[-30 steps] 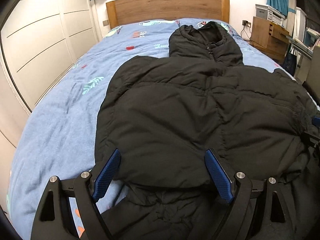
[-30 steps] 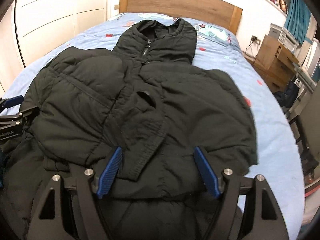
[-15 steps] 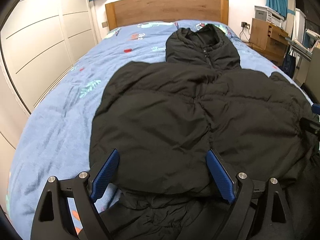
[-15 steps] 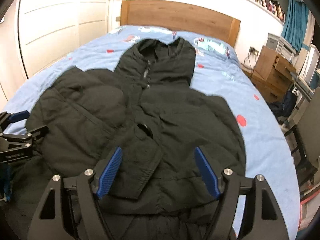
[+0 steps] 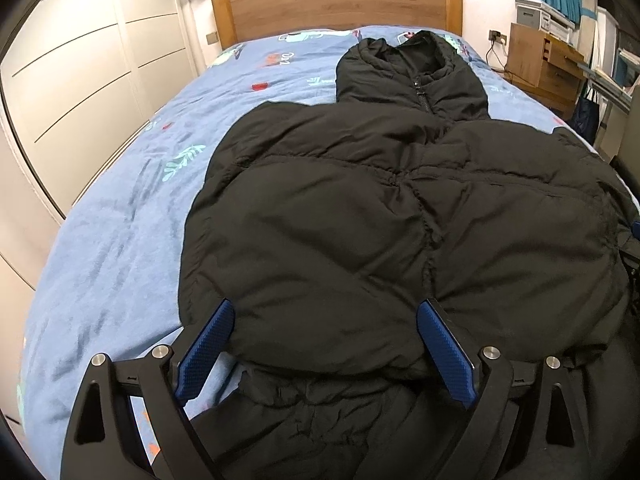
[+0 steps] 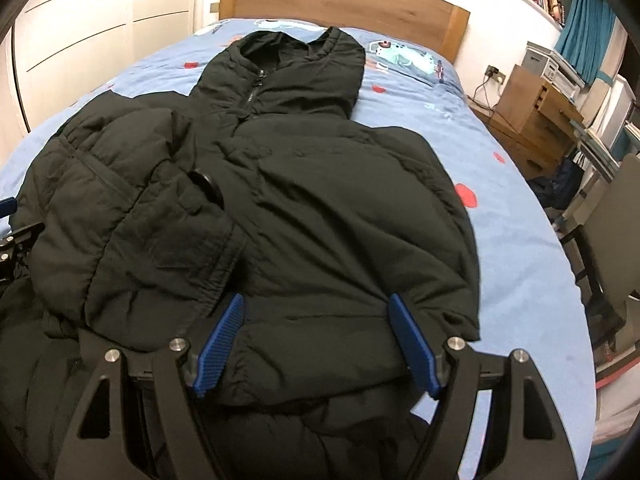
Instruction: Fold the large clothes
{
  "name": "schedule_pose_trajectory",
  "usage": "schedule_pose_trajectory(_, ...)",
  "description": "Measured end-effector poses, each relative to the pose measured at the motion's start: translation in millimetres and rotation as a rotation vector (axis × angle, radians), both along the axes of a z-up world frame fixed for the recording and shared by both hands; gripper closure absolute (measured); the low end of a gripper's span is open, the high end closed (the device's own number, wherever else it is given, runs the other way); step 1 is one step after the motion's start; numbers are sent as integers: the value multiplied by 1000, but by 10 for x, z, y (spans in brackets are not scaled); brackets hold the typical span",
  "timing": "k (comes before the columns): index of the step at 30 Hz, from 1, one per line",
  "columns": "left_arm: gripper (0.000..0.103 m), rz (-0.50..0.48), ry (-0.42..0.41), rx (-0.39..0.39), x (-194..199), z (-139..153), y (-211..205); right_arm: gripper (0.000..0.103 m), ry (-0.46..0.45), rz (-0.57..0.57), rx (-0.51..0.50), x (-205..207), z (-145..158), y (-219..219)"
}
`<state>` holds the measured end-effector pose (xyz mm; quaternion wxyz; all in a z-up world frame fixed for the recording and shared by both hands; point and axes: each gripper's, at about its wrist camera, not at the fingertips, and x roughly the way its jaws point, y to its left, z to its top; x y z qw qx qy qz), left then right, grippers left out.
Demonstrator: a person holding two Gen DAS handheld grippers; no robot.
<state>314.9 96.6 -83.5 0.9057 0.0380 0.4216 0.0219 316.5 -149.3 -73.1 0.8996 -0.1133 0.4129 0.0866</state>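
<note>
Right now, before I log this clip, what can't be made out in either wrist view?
- Jacket hem: both views, cut off by the bottom edge and hidden behind the left tongs and right tongs.
- Sleeves: both views, black on black folds; their ends are not clear.
- Whether the open tongs touch the fabric: cannot tell in either view.
- Foot of the bed: both views, covered by the jacket.

Blue patterned bedspread (image 5: 120,216) on bed, wooden headboard (image 5: 336,4) behind. White wardrobe (image 5: 88,64) left. Wooden nightstand (image 6: 532,120) right, printer (image 6: 550,66) on top. Teal curtain (image 6: 588,16).
</note>
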Motion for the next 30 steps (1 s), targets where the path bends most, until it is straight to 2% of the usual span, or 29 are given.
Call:
schedule_pose_trajectory(3, 11, -3, -11, 0, -47, 71, -18, 29, -14, -6, -28, -70, 75, 11)
schedule_pose_trajectory(10, 10, -14, -30, -17, -76, 181, -99, 29, -53, -5, -26, -185, 275, -15)
schedule_pose_trajectory(13, 8, -20, -16, -20, -28, 126, -147, 29, -41, -17, -15, -151, 236, -63)
schedule_pose_trajectory(18, 6, -21, 61, -11, 112, -105, -179, 29, 20, -40, -26, -42, -18, -173)
schedule_pose_trajectory(25, 6, -30, 68, 15, -39, -11, -184, 29, 31, -52, -16, -130, -17, -314)
schedule_pose_trajectory(30, 6, -41, 29, 18, -254, 147, -216, 29, 25, -60, -33, -287, 68, -374)
